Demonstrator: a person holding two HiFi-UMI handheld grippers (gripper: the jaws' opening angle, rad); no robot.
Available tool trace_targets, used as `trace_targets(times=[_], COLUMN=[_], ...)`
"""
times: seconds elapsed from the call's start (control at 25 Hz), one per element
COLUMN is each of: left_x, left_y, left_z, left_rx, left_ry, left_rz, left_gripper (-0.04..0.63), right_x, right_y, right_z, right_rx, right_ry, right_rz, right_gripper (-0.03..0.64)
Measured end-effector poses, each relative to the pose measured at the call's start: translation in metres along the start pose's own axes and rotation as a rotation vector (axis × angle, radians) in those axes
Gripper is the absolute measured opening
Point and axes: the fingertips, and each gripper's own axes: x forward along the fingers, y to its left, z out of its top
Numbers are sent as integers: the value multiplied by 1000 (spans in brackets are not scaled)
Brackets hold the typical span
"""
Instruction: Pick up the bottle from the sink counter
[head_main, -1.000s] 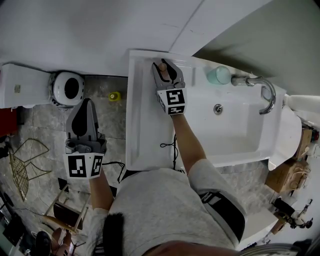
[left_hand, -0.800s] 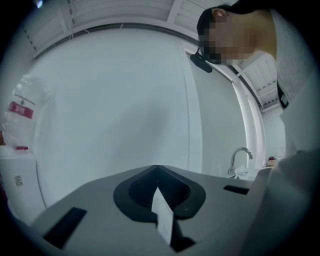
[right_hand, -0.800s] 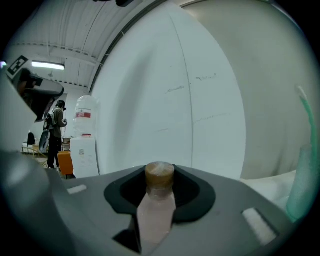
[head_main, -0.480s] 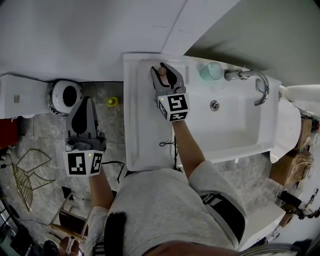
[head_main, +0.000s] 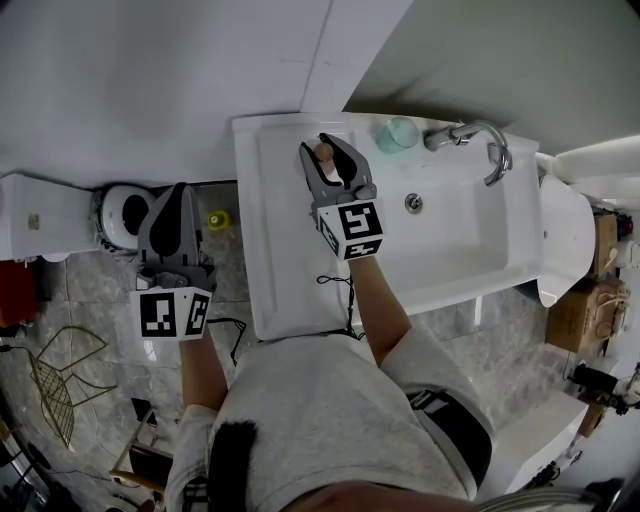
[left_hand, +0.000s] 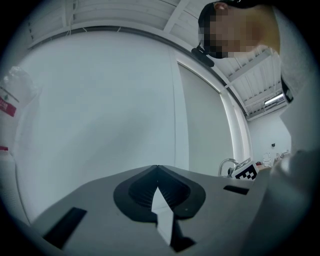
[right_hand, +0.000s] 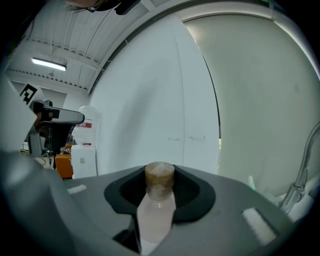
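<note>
My right gripper (head_main: 327, 148) is shut on a small bottle (head_main: 323, 154) with a brown cap, held upright above the left part of the white sink counter (head_main: 280, 270). In the right gripper view the bottle (right_hand: 157, 210) shows a pale pink body rising between the jaws, its cap (right_hand: 159, 175) standing above them. My left gripper (head_main: 179, 192) hangs to the left of the counter, over the tiled floor, with nothing in it. In the left gripper view the left gripper (left_hand: 159, 192) faces a plain white wall, its jaws together with only a thin slit between them.
A chrome faucet (head_main: 470, 135) and a pale green cup (head_main: 398, 133) stand at the back of the basin (head_main: 450, 240). A thin black cable (head_main: 335, 285) lies on the counter. A white round bin (head_main: 120, 210) and a small yellow object (head_main: 217, 219) are on the floor at left.
My right gripper has lifted the bottle up off the counter. The left gripper has also risen a little. The sink has slid left and up in the head view.
</note>
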Motion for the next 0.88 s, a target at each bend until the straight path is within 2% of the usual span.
trace_targets(times=[0.88], left_x=[-37], left_y=[-39], left_z=[53], left_rx=[39], left_ry=[-89], left_rz=[-127], left_gripper=[8], right_x=[-122], right_y=[20], right_z=[90], right_rx=[-3], right_ry=[-81], right_rz=[-145], right_gripper=[138])
